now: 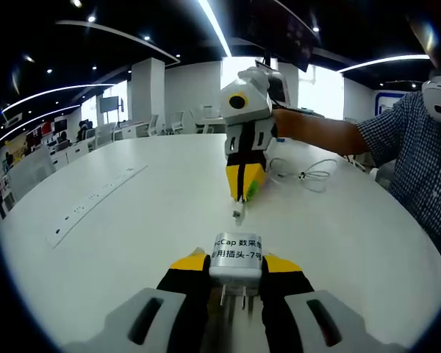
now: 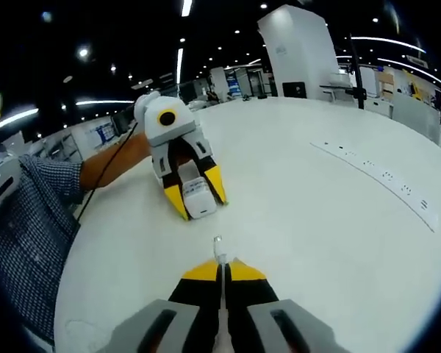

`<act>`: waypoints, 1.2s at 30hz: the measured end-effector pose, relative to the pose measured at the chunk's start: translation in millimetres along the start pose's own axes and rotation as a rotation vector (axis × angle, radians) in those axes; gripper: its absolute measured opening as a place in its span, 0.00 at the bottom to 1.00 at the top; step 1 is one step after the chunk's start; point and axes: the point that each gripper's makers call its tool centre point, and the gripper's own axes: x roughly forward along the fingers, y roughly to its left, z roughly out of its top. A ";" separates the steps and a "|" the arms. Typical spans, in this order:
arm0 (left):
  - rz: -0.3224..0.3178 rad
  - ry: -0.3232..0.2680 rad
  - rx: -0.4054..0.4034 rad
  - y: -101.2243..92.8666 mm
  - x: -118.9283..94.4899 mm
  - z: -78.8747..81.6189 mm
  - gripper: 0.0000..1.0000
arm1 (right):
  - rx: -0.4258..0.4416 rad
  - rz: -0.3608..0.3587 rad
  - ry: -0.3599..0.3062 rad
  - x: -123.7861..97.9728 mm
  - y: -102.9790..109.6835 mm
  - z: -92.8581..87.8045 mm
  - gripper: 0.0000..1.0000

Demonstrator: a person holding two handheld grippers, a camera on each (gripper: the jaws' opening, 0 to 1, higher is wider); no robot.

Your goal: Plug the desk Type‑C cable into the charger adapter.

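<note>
— Low over the white tabletop (image 1: 132, 220), what is the left gripper (image 1: 235, 273) doing?

— Its yellow-tipped jaws are pinching the charger adapter (image 1: 236, 259), a small white block with a printed label on top and two metal prongs pointing back toward the camera; in the right gripper view the same gripper (image 2: 193, 197) shows from the front, adapter (image 2: 196, 198) between the yellow tips, just above the tabletop (image 2: 316, 220).

— And the right gripper (image 2: 222, 276)?

— Its jaws are pressed together on the Type-C cable (image 2: 220, 294), which runs up the narrow seam between them; the metal plug (image 2: 218, 243) sticks out past the tips, aimed at the adapter but apart from it; in the left gripper view that gripper (image 1: 244, 187) comes down from above, plug (image 1: 238, 213) hanging out of its tips, near the adapter's front face without touching it.

— Where does the rest of the cable go?

— A thin white loop (image 1: 309, 175) lies on the tabletop behind the right gripper, toward the far edge.

— Anything else on the tabletop?

— A long flat strip with small markings (image 1: 95, 202) runs diagonally along one side; it shows in the right gripper view too (image 2: 382, 176); a checked sleeve (image 1: 419, 140) reaches in from the edge.
</note>
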 end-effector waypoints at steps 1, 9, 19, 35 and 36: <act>0.000 0.001 0.001 -0.2 0.0 0.0 0.27 | 0.002 0.002 0.004 1.6 0.3 -0.4 0.04; 0.000 0.001 0.001 0.7 -0.6 -0.2 0.27 | 0.014 0.048 0.009 10.7 8.8 1.3 0.04; -0.002 0.001 0.002 -0.5 -0.2 0.1 0.27 | 0.028 0.096 0.003 19.7 0.7 11.3 0.04; -0.012 0.000 0.006 -4.0 1.8 0.8 0.27 | 0.043 0.146 0.006 32.3 7.8 19.2 0.04; -0.013 0.001 0.007 -4.1 1.8 0.9 0.27 | 0.045 0.150 0.003 33.0 9.5 20.0 0.04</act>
